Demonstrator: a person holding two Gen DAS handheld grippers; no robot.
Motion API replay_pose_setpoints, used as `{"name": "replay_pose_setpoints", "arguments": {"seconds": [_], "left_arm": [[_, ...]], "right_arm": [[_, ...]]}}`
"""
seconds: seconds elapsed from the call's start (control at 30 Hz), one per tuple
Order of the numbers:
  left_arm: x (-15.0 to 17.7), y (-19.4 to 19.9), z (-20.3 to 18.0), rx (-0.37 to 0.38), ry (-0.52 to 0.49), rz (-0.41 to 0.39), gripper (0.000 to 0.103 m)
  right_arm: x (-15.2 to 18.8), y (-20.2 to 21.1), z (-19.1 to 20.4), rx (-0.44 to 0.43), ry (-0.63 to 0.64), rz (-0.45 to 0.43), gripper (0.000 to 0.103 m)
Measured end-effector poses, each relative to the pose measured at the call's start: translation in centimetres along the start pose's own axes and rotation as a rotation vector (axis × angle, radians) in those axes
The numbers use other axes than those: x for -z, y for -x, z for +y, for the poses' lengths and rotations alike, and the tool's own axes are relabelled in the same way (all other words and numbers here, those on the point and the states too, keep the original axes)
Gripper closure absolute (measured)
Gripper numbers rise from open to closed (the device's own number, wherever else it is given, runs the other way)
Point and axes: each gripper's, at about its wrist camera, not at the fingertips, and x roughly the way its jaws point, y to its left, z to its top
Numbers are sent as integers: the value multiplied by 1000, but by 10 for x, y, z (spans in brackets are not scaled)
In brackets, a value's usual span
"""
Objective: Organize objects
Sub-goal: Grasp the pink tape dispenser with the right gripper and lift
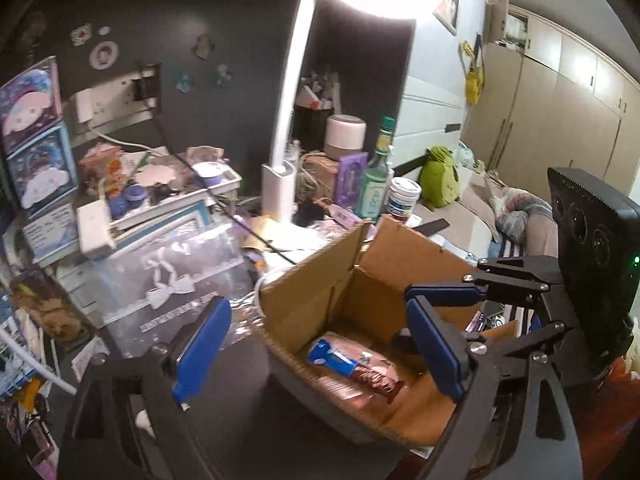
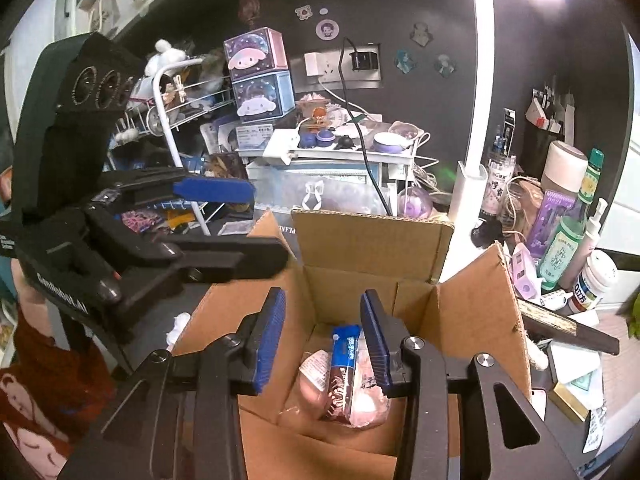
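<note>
Our right gripper (image 2: pixel 324 336) hangs with jaws apart and empty over the open cardboard box (image 2: pixel 372 236); our left gripper (image 1: pixel 316 344) is likewise spread wide, holding nothing. We judge both placed for dropping items in. Inside lie a glossy blue-and-brown snack packet (image 2: pixel 343 372) atop soft pink plastic-wrapped packs (image 2: pixel 366 404); the corrugated flaps stand up.
</note>
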Motion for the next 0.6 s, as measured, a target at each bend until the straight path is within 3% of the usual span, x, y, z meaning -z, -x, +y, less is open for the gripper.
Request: {"name": "replay_pose_setpoints", "arguments": {"seconds": [0.23,0.37,0.6], "left_arm": [[18,44,30,-54,53,-71,14],[38,73,51,-126,83,-109,6],[90,105,92,-231,153,-117,6]], "right_arm": [[-8,-1,26,-42,33,-10,68],[-14,-5,63,-94,108,-16,68],[-7,-34,135,-245,193,35,68]]}}
